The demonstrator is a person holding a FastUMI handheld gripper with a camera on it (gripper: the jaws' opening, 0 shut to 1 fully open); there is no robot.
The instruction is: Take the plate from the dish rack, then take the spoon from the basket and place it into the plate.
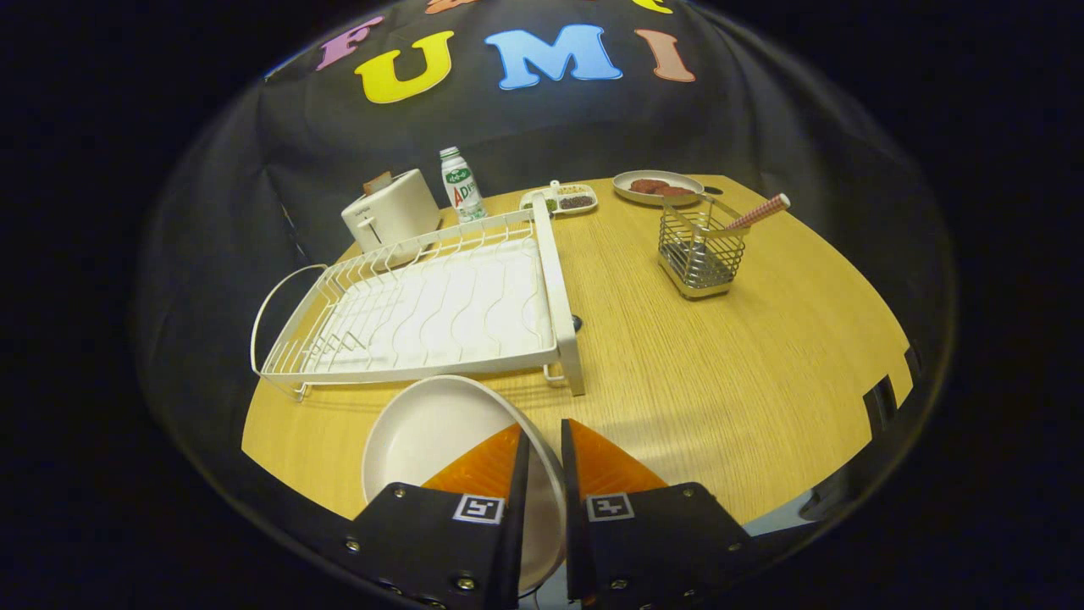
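Observation:
My gripper (542, 440) is shut on the rim of a white plate (432, 440), one finger inside the rim and one outside. The plate hangs tilted over the wooden table (720, 373), just in front of the white dish rack (440, 309), which stands bare. Beyond the fingers to the right stands a wire basket (700, 252). A spoon with a checked pink handle (760, 213) leans out of it to the right.
A white toaster (391, 214) and a small bottle (461, 185) stand behind the rack. A sectioned snack dish (561, 200) and a plate of dark round food (657, 186) sit at the far edge of the table. Bare wood lies between rack and basket.

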